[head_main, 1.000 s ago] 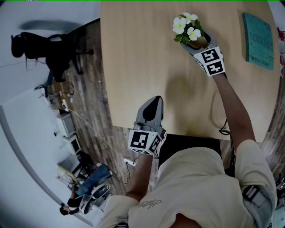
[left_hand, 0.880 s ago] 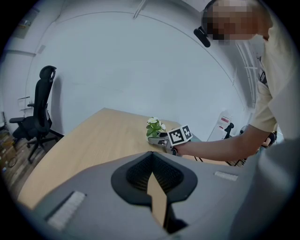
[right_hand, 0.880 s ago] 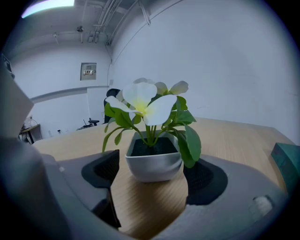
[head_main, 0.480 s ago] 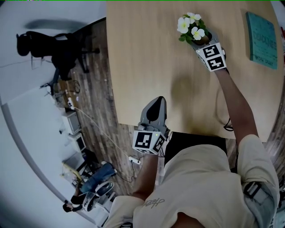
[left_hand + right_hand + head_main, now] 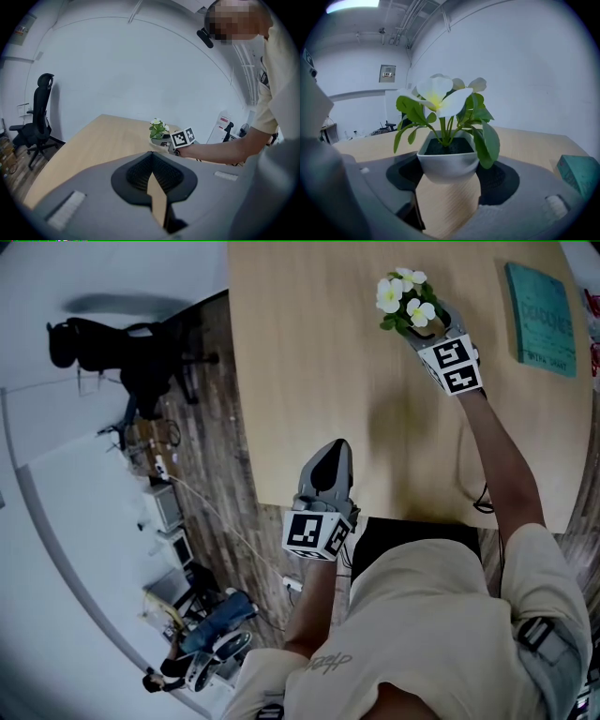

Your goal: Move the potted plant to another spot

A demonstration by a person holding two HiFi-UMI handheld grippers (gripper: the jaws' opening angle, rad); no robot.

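Note:
The potted plant (image 5: 409, 304), white flowers and green leaves in a small white pot (image 5: 447, 161), is at the table's far right part. My right gripper (image 5: 422, 322) is shut on the pot, one jaw on each side of it (image 5: 447, 174), and holds it upright just over the wood. The left gripper view shows the plant (image 5: 158, 130) far ahead, beside the right gripper's marker cube (image 5: 183, 137). My left gripper (image 5: 330, 448) hovers at the table's near edge, shut on nothing, its tips together (image 5: 152, 161).
The light wooden table (image 5: 309, 352) has a teal book (image 5: 541, 307) at its far right, also in the right gripper view (image 5: 579, 171). A black office chair (image 5: 122, 348) stands on the floor to the left (image 5: 37, 122). Cables and clutter lie on the floor.
The right gripper's jaws have drawn in onto the pot, and it has risen a little with the plant. The left gripper has kept still.

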